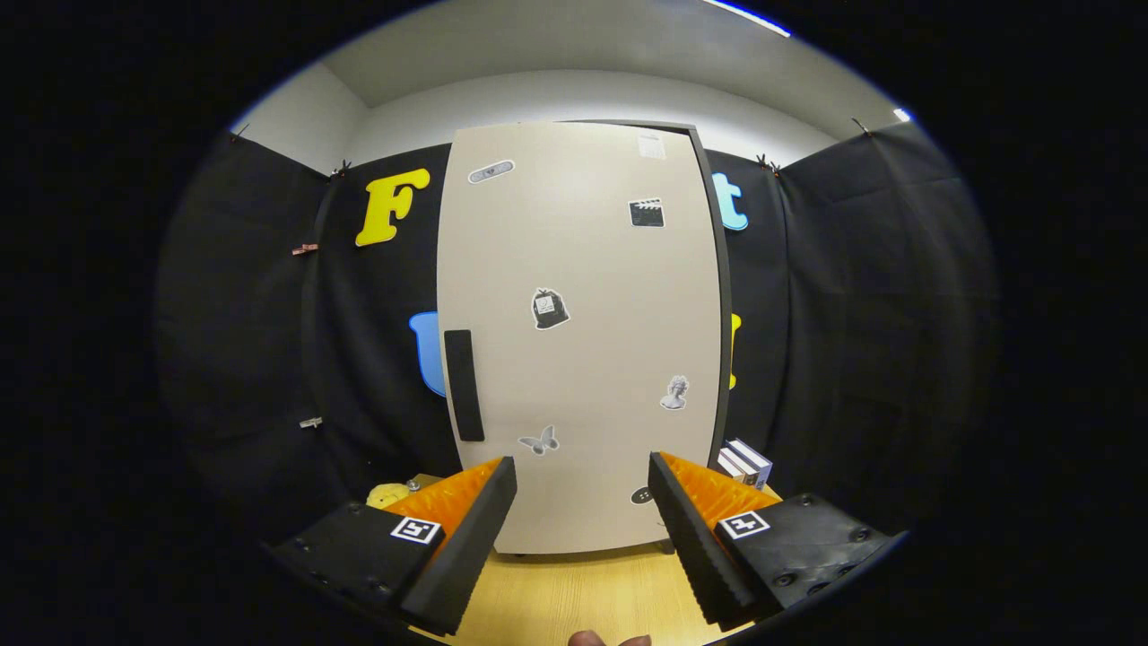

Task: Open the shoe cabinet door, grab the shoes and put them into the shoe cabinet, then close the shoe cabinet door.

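The shoe cabinet (578,332) stands upright on the wooden table straight ahead of me. Its beige door is closed and carries several small stickers. A dark vertical handle (464,384) sits on the door's left side, beyond and slightly above my left finger. My gripper (583,511) is open, with nothing between its fingers. The fingers (466,547) frame the lower part of the door without touching it.
A small yellow object (387,494) lies on the table left of the cabinet. White boxes (744,463) sit at the cabinet's lower right. The wooden table (583,597) runs from the cabinet's base toward me. A bit of a person's hand (608,640) shows below the fingers.
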`<act>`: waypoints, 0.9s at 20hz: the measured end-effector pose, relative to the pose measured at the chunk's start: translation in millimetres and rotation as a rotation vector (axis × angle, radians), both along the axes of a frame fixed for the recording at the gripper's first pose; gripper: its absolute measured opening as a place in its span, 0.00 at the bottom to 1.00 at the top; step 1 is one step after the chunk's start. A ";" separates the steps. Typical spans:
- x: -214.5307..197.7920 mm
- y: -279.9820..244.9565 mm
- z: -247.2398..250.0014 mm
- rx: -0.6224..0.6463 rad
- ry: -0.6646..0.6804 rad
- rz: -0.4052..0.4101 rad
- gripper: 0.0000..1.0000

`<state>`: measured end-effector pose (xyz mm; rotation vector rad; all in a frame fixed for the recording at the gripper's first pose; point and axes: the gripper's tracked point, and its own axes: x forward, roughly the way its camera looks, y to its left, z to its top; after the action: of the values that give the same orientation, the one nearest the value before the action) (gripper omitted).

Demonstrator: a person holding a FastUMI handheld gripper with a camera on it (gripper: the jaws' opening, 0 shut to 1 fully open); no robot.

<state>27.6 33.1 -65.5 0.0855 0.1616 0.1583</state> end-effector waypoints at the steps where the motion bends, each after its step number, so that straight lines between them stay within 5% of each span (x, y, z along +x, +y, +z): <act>1: -0.1 0.0 0.2 -0.001 0.000 0.001 0.96; 18: -0.5 -0.7 -2.8 -0.007 0.005 -0.004 0.96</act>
<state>27.1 32.4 -68.4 0.0795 0.1665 0.1534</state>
